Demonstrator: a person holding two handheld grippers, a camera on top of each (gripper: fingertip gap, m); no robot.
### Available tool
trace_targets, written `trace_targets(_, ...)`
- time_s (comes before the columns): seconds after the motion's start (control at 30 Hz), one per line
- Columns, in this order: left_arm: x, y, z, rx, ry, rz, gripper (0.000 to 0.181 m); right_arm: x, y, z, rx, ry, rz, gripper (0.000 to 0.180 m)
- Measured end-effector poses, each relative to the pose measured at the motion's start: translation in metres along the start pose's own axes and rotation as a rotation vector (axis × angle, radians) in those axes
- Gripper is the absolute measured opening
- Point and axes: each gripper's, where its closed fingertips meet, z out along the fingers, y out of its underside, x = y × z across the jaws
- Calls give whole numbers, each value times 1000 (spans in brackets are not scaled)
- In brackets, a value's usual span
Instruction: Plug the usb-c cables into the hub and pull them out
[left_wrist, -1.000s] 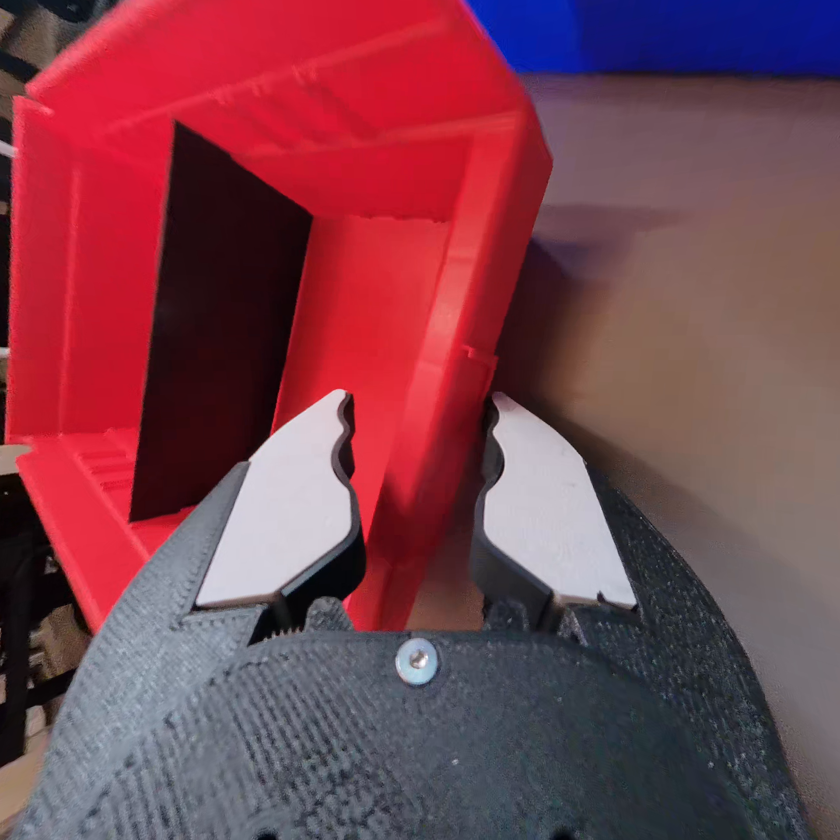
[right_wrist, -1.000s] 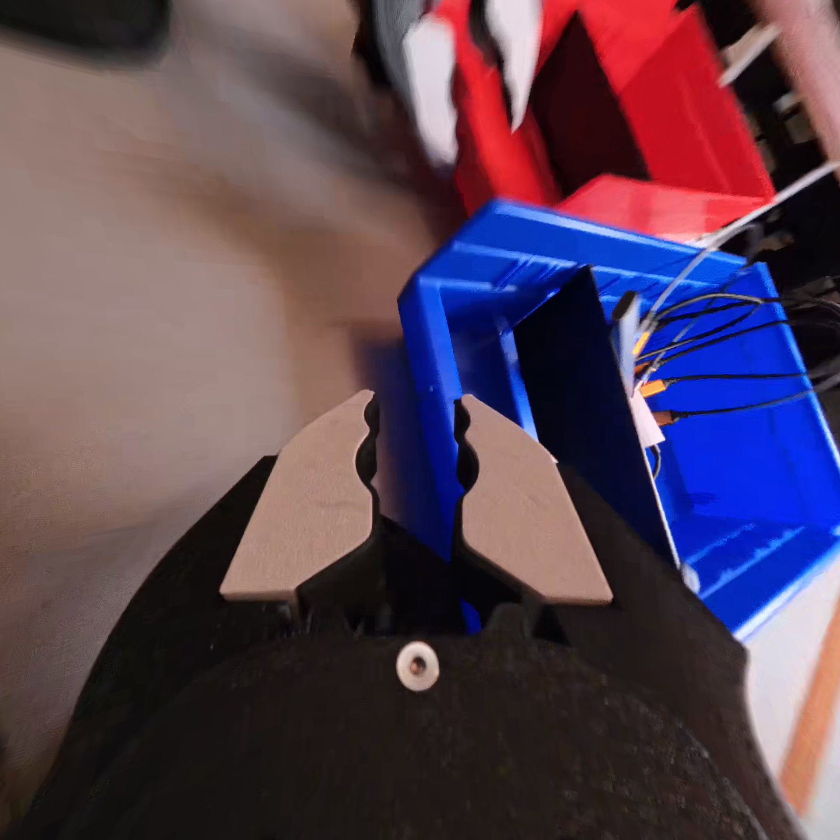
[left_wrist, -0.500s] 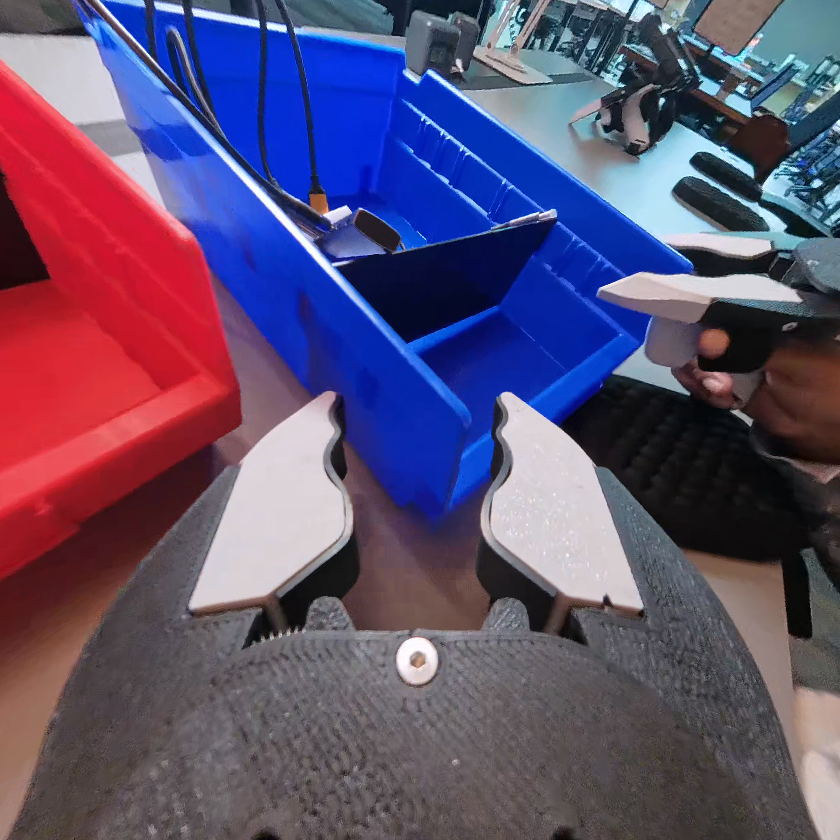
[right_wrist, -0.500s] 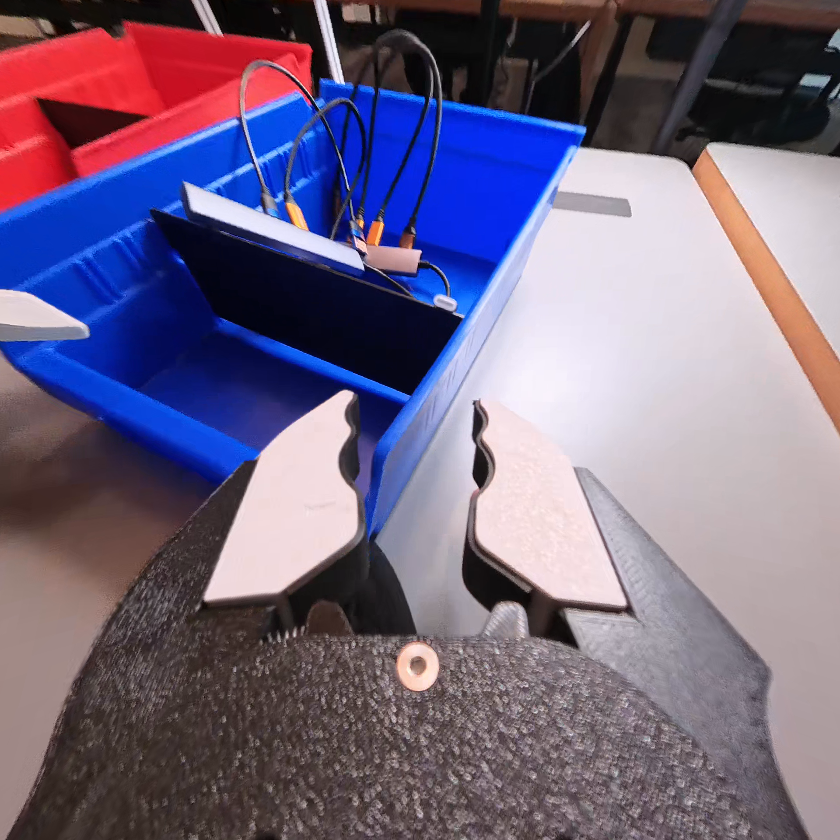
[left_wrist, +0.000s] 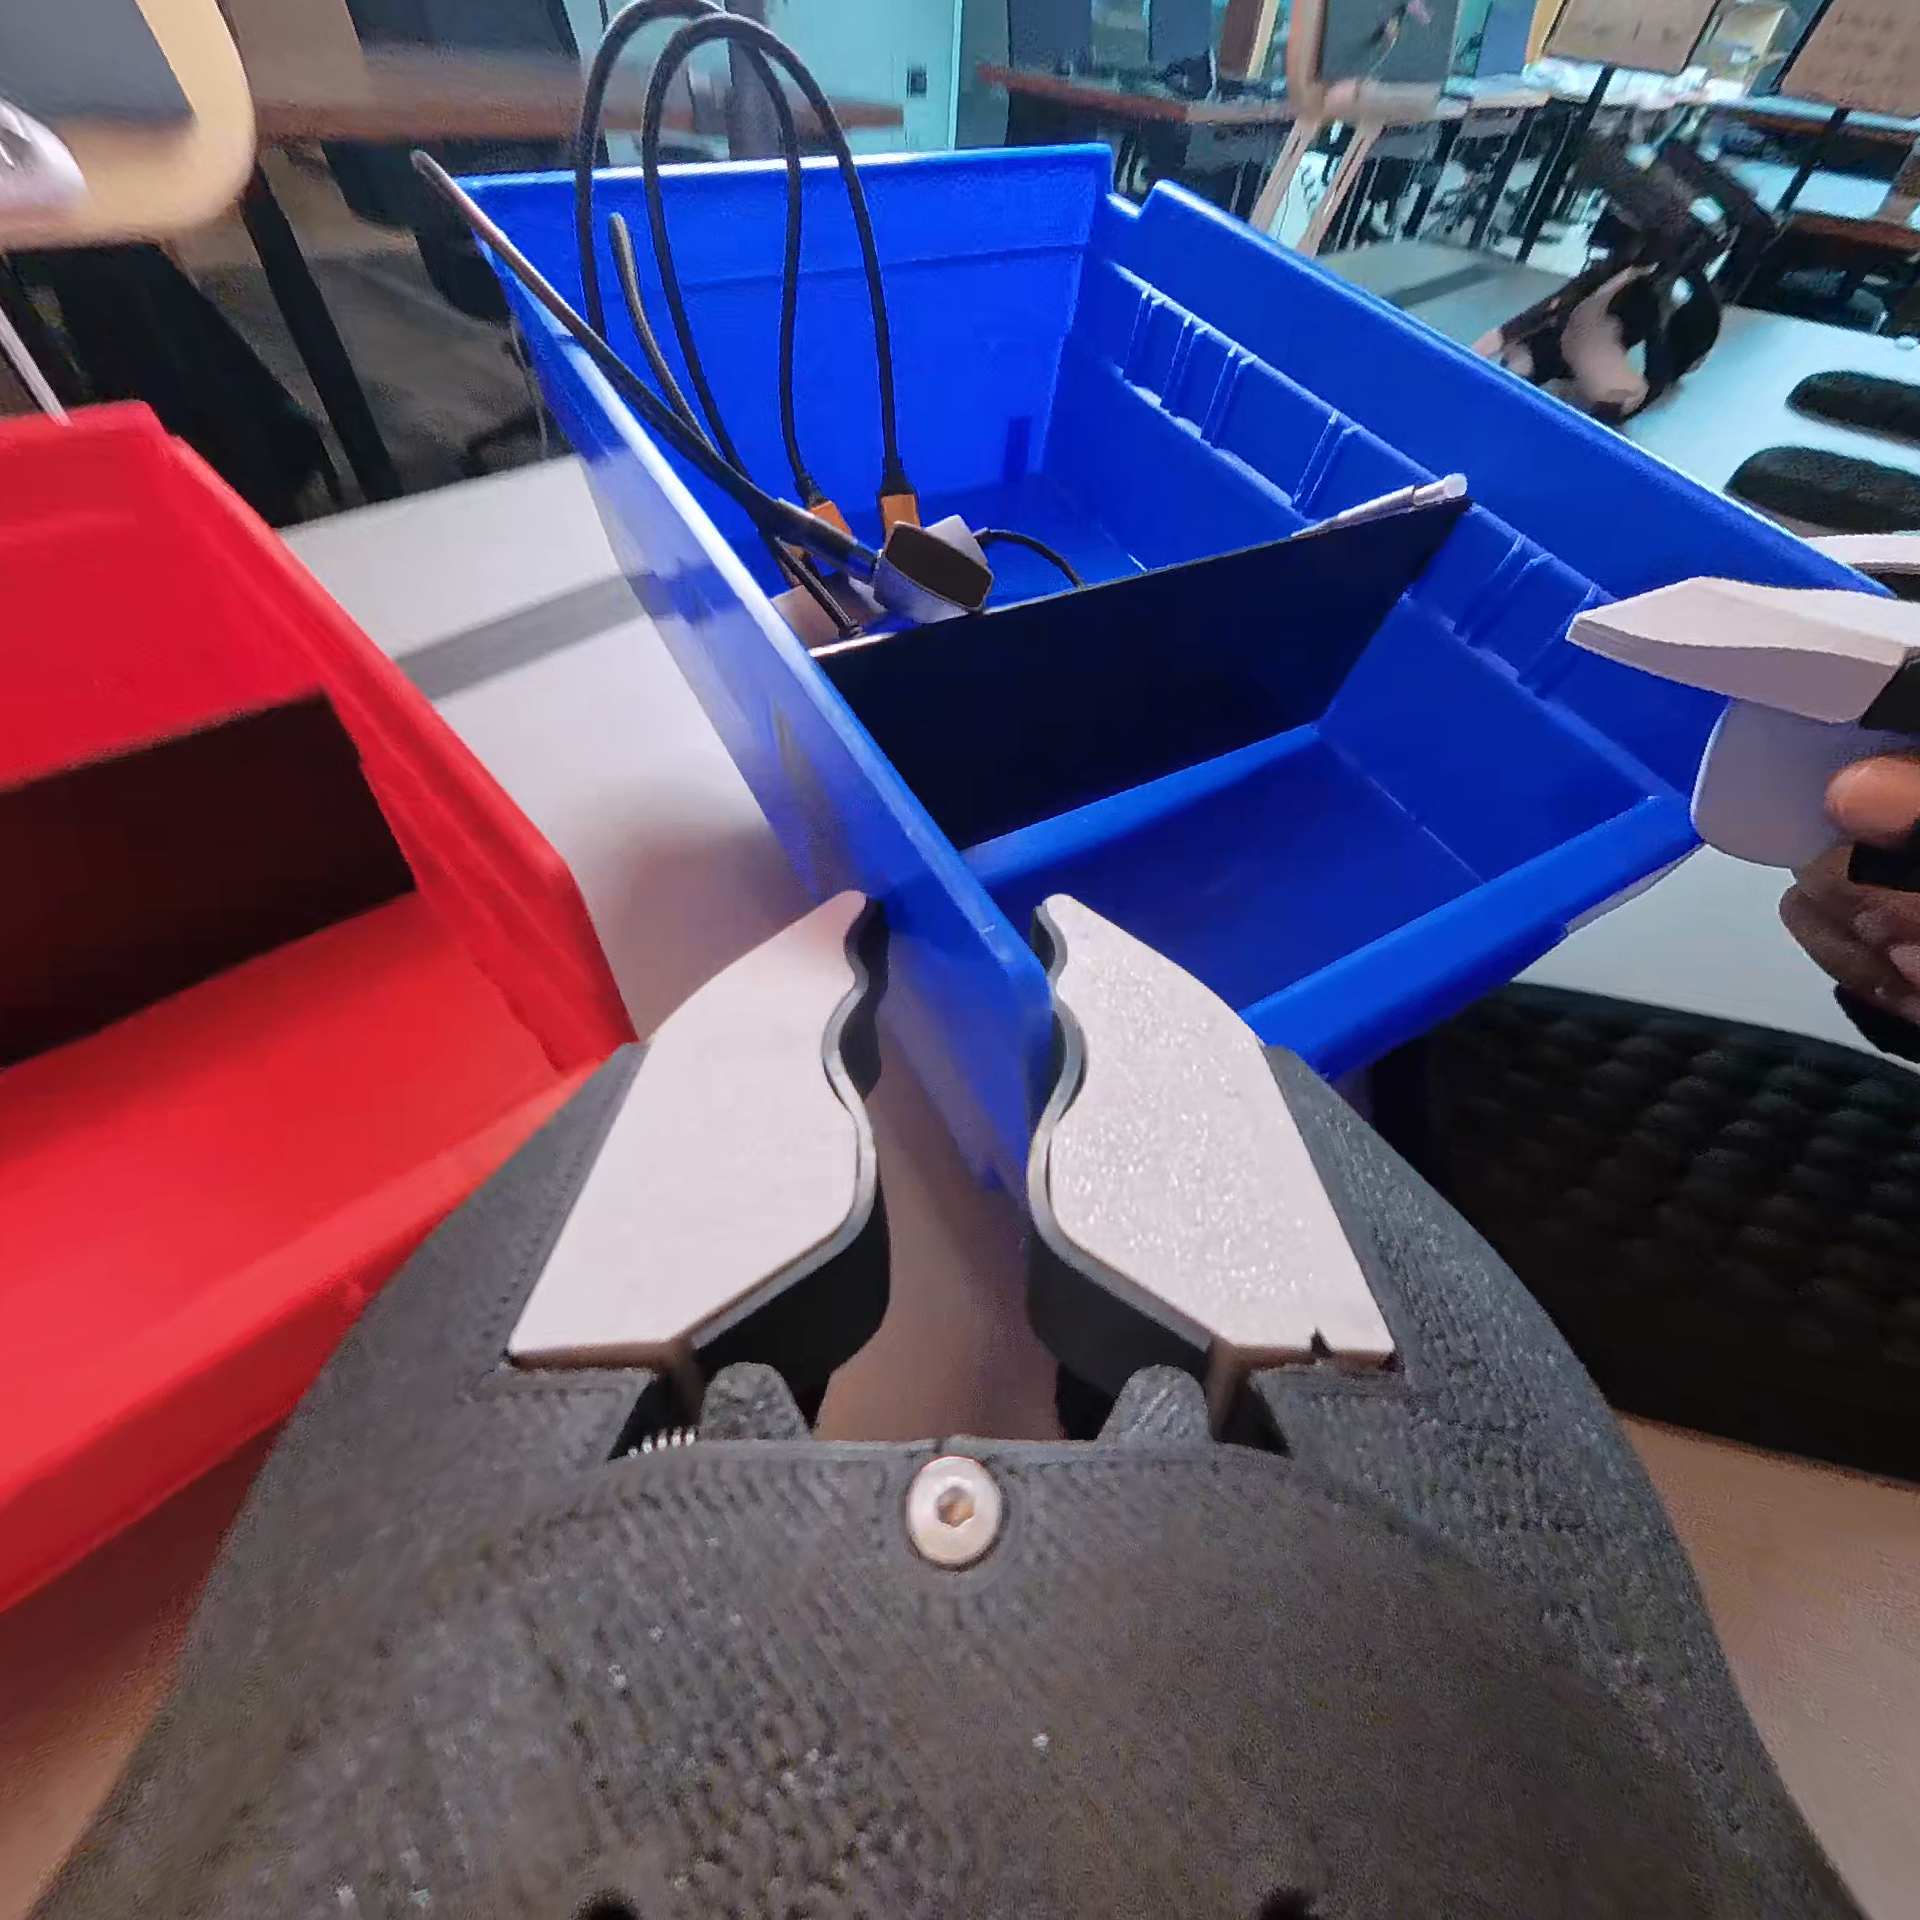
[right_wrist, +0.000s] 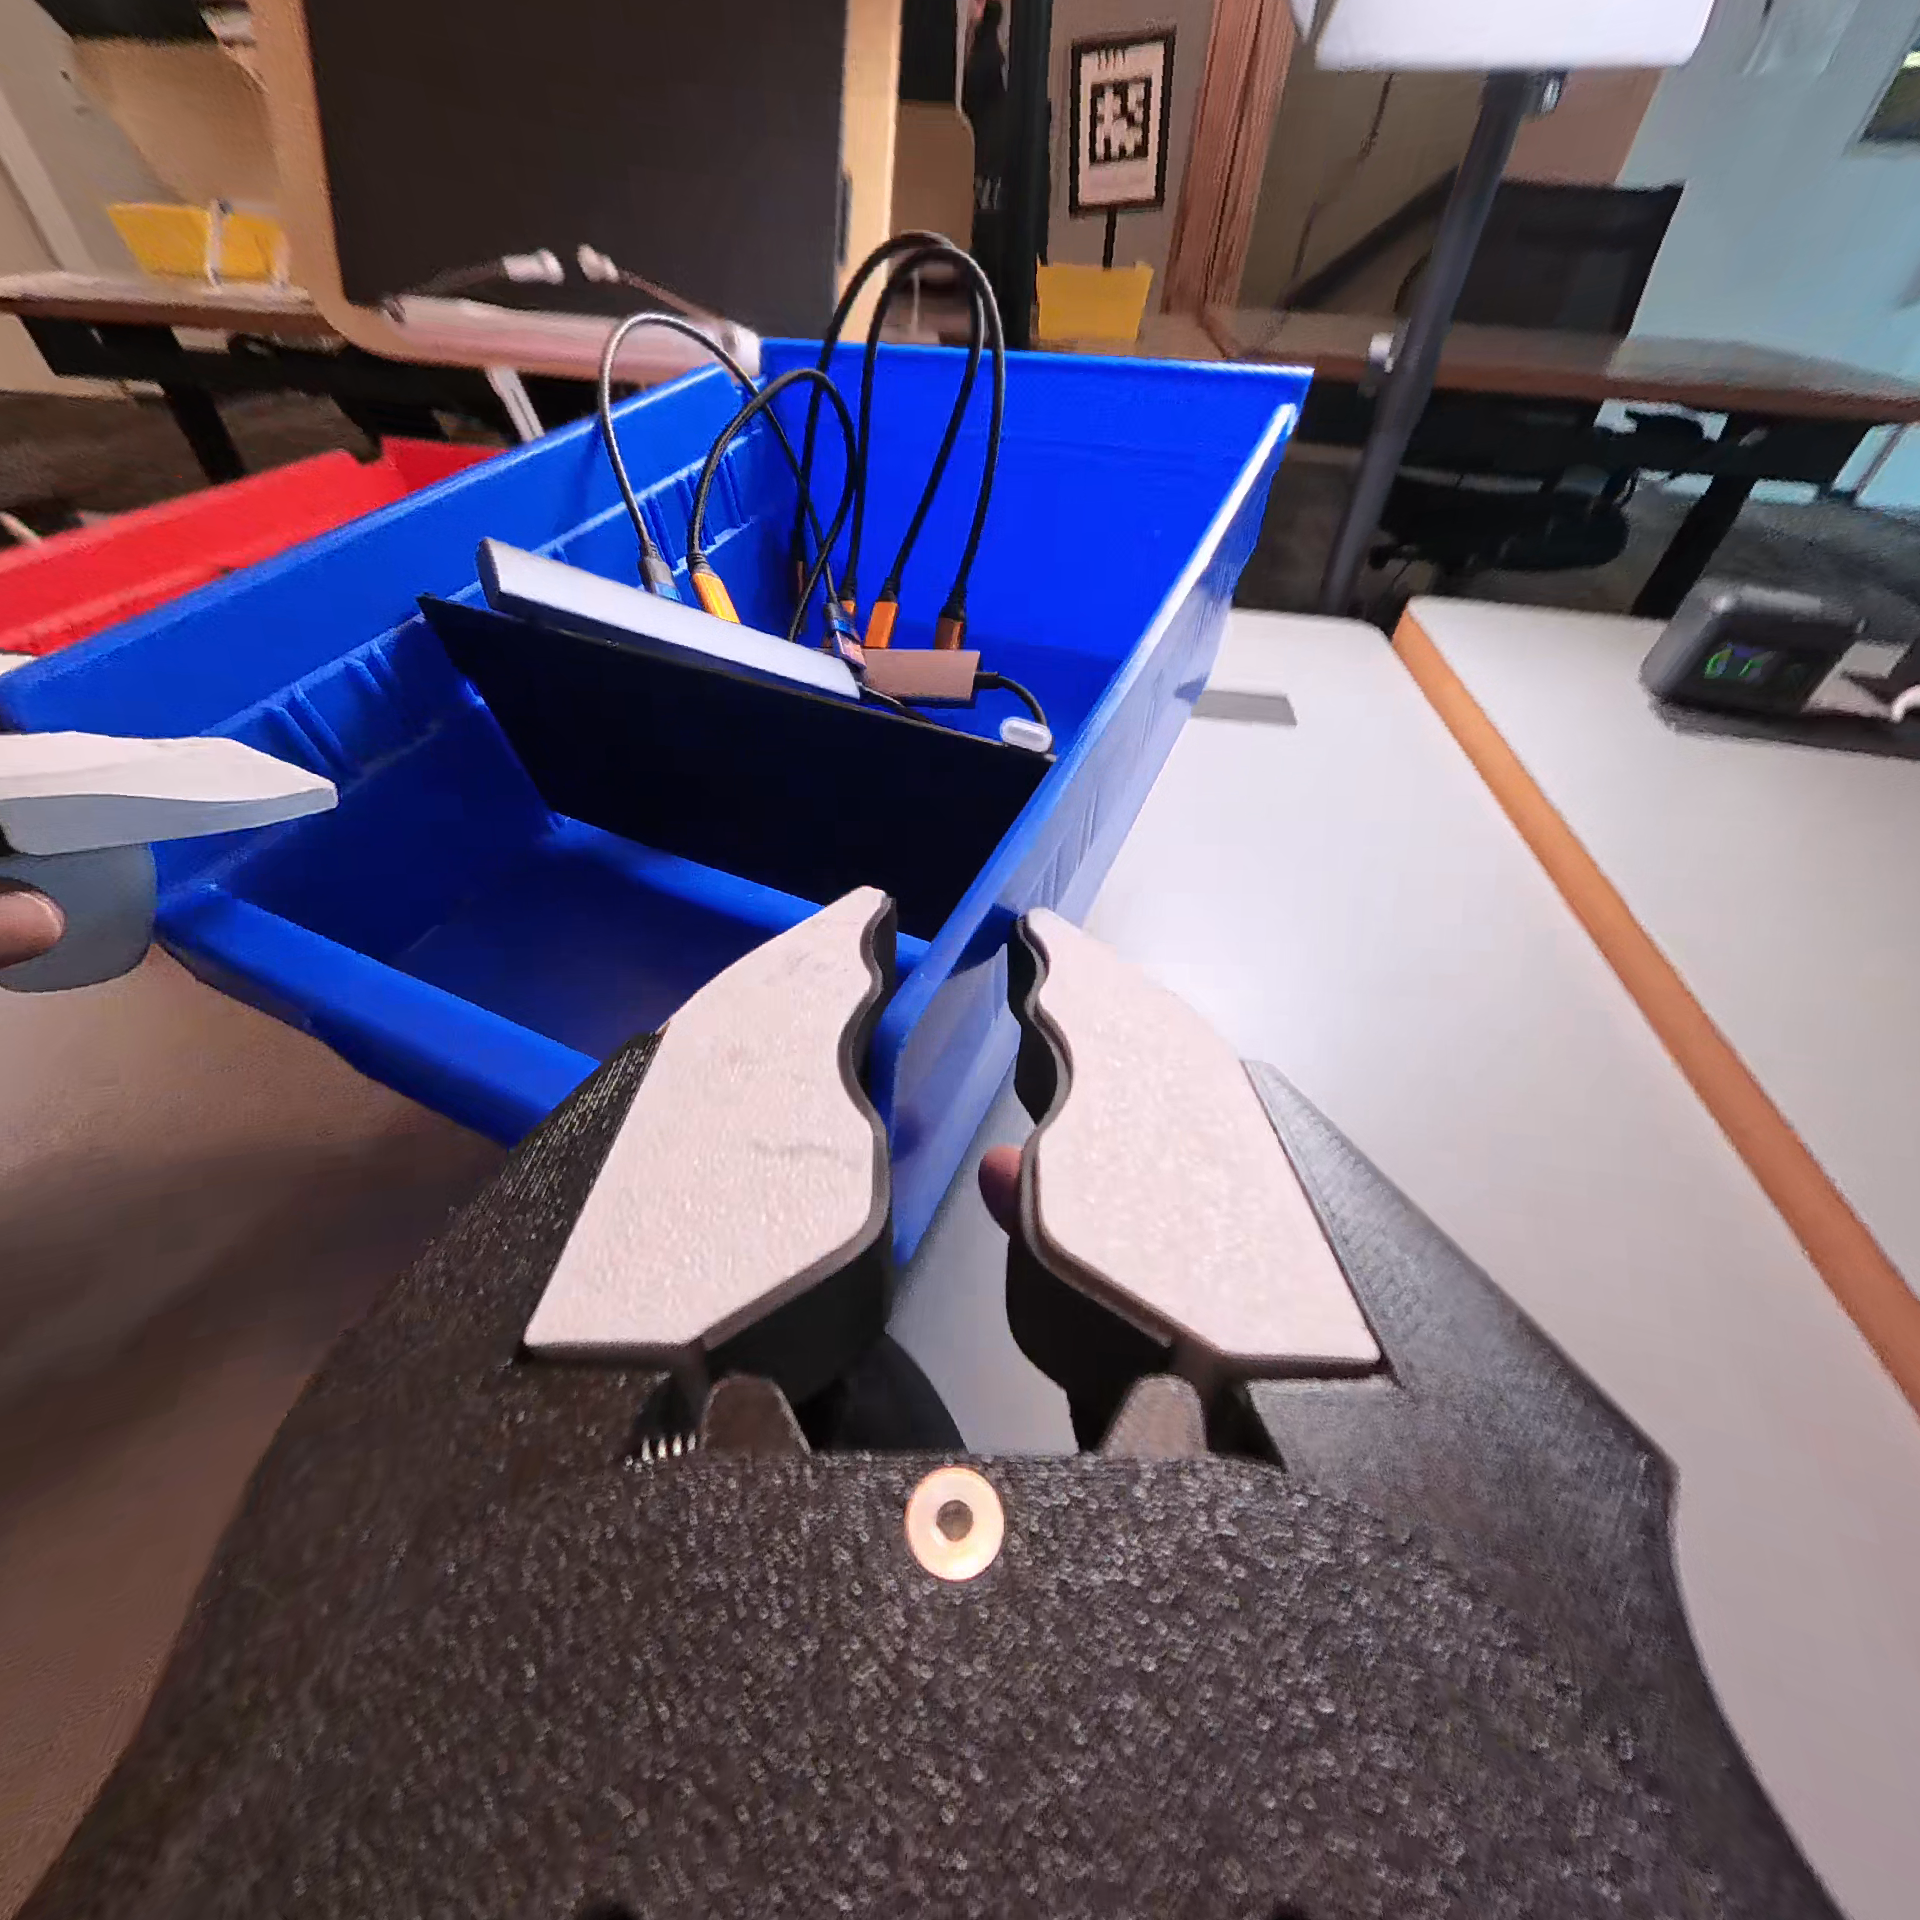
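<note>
A blue bin (left_wrist: 1299, 945) (right_wrist: 1101, 540) has a black divider (left_wrist: 1091, 675) (right_wrist: 748, 769) across it. Behind the divider lie a small grey hub (right_wrist: 920, 670) (left_wrist: 930, 577) and a flat silver slab (right_wrist: 665, 623). Several black cables (right_wrist: 935, 416) (left_wrist: 831, 312) with orange plugs stand up from them in loops. My left gripper (left_wrist: 951, 920) is shut on the bin's left wall near the front corner. My right gripper (right_wrist: 951, 920) is shut on the bin's right wall near the front corner. The bin's front compartment holds nothing.
A red bin (left_wrist: 208, 1039) (right_wrist: 208, 530) stands close on the left of the blue one. A black mat (left_wrist: 1662, 1195) lies at the front right. A second table with an orange edge (right_wrist: 1662, 935) adjoins on the right and carries a small dark device (right_wrist: 1756, 655). One gripper's finger ends stand about 20 cm off the other's.
Both views have swung from the red bin and a blurred sweep onto the blue bin. Both grippers have moved up to its side walls and narrowed onto them.
</note>
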Motion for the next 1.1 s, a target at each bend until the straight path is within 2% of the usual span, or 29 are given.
trace_targets(0.13, -10, -48, -35, 99, -39, 39, 26, -23, -56, -5, 93, -60, -31, 22)
trace_targets(0.27, -43, -88, -90, 189, -152, 54, 26, -73, -111, 8, 180, -169, -59, 23)
trace_targets(0.37, -80, -103, -143, 231, -284, 58, 23, -128, -140, 26, 227, -265, -71, 23)
trace_targets(0.47, -121, -104, -200, 258, -428, 43, 20, -193, -151, 46, 229, -372, -73, 23)
trace_targets(0.63, -179, -70, -287, 241, -643, -28, 15, -300, -141, 71, 179, -547, -71, 25)
trace_targets(0.8, -227, -22, -347, 201, -782, -125, 13, -385, -107, 96, 72, -673, -71, 26)
trace_targets(0.93, -262, 21, -366, 137, -878, -187, 9, -429, -61, 117, -49, -731, -75, 28)
trace_targets(1.1, -291, 79, -351, 53, -883, -282, 7, -444, -3, 145, -184, -739, -85, 30)
